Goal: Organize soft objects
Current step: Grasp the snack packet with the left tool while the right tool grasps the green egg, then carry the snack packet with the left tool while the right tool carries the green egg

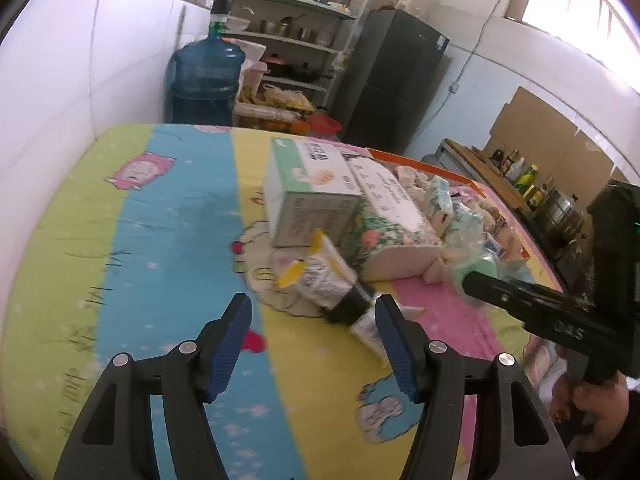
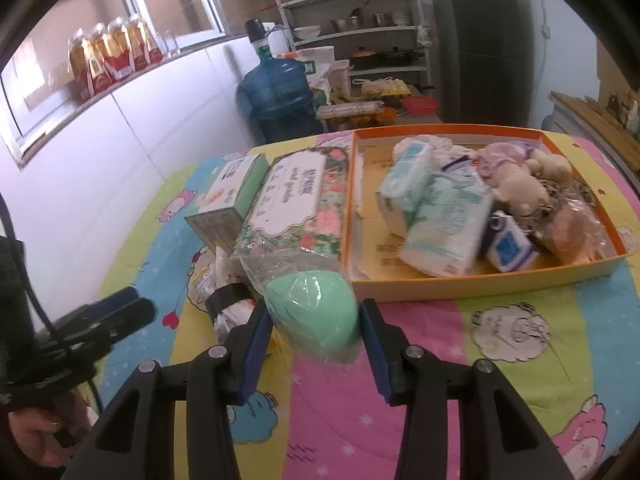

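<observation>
- My right gripper [image 2: 316,330] is nearest: its blue pads sit on either side of a mint-green egg-shaped sponge [image 2: 314,314] in clear wrap, and they look pressed against it, holding it just above the cartoon-print cloth [image 2: 420,364] that covers the counter.
- My left gripper [image 1: 314,344] stands wide apart with nothing between its pads, hovering over the same cloth.
- Just ahead of the left gripper lies a silvery pouch with a black cap [image 1: 328,284], its capped end pointing toward me, close to the right pad.
- Beyond the pouch, a floral tissue pack [image 2: 300,204] lies flat, and a white-and-green box [image 2: 230,204] sits against its left side.
- Right of the floral tissue pack, touching or nearly touching it, is the orange tray [image 2: 480,284]. It holds two pale green tissue packs [image 2: 444,220], a small blue-and-white packet [image 2: 510,246] and some beige plush toys [image 2: 520,192] piled toward its right end.
- Far behind the floral tissue pack stand a blue water jug [image 2: 276,88], a metal shelf rack with pots [image 2: 360,24] and a dark fridge [image 2: 480,40].
</observation>
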